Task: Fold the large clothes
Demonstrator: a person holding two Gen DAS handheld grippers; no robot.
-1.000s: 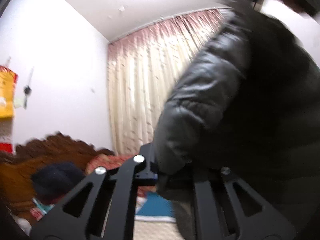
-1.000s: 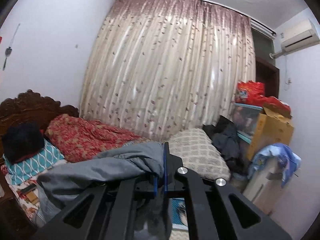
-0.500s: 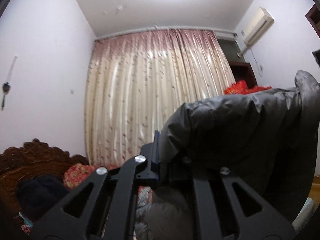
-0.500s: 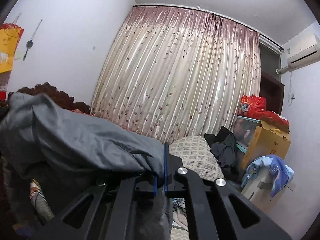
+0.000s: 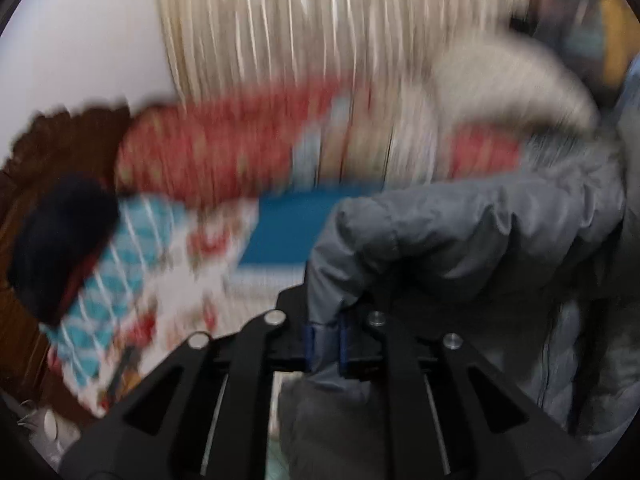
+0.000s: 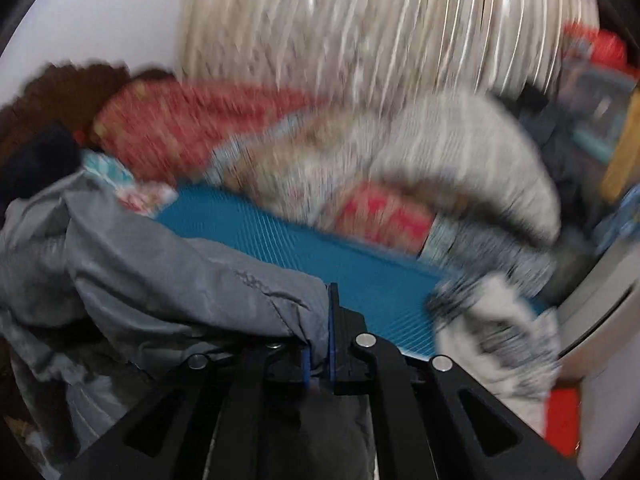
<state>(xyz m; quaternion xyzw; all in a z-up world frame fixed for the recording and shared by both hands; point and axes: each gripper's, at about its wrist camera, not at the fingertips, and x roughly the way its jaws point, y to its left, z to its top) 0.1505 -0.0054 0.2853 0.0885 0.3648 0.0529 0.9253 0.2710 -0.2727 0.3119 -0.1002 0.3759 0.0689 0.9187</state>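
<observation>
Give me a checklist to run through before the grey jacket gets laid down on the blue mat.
1. Left gripper pinching the grey jacket: ok, fabric sits between its blue pads.
2. Right gripper pinching the jacket: ok, shut on a fold of fabric.
3. Blue mat bare where the jacket would land: ok in the middle; a grey-and-white cloth lies over its near right edge.
4. Jacket spread flat between the grippers: not ok, it hangs bunched.
5. Sleeves untangled: cannot tell, both views are blurred.
6. Red quilt off the mat: ok, it lies behind it.
</observation>
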